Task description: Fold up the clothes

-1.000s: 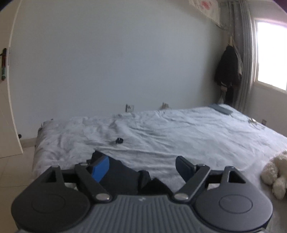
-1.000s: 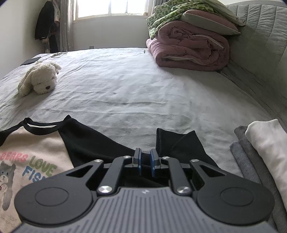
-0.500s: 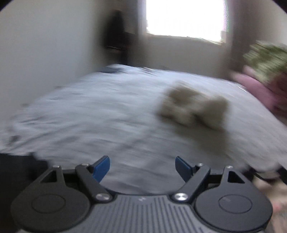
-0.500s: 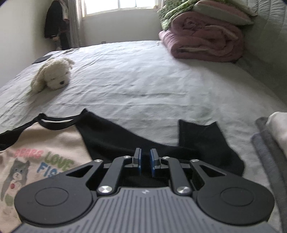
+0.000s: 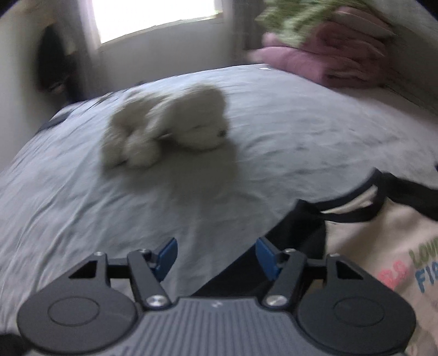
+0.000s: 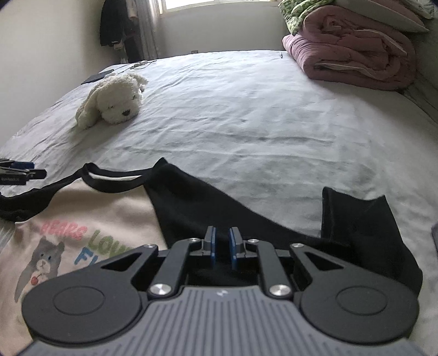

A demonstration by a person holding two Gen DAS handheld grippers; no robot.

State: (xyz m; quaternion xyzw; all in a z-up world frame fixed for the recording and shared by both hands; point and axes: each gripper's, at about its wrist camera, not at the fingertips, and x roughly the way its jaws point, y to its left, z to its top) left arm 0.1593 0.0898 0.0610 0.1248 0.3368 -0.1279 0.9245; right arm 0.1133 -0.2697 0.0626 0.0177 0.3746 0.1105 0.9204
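Observation:
A cream T-shirt (image 6: 82, 219) with a cartoon print, black collar and black sleeves lies flat on the grey bedsheet (image 6: 246, 123). My right gripper (image 6: 222, 246) stands over its right black sleeve (image 6: 356, 227), jaws nearly together and shut on the bunched black fabric. My left gripper (image 5: 216, 257) hovers low over the shirt's other shoulder (image 5: 298, 227); its jaws are closing. Black fabric lies under the right-hand half of the gap, and the pads (image 5: 267, 257) do not press it. The left gripper's tips (image 6: 24, 169) also show at the far left of the right wrist view.
A white plush dog (image 6: 112, 102) lies on the sheet beyond the shirt. A folded pink quilt (image 6: 356, 54) with green bedding on top sits at the far right. Dark clothes (image 6: 115, 24) hang by the window. A dark flat device (image 6: 95, 76) lies at the bed's far edge.
The left gripper swung from facing the bare wall towards the window and plush dog, dropped over the shirt's shoulder, and its jaws narrowed. The right gripper shifted a little with the sleeve.

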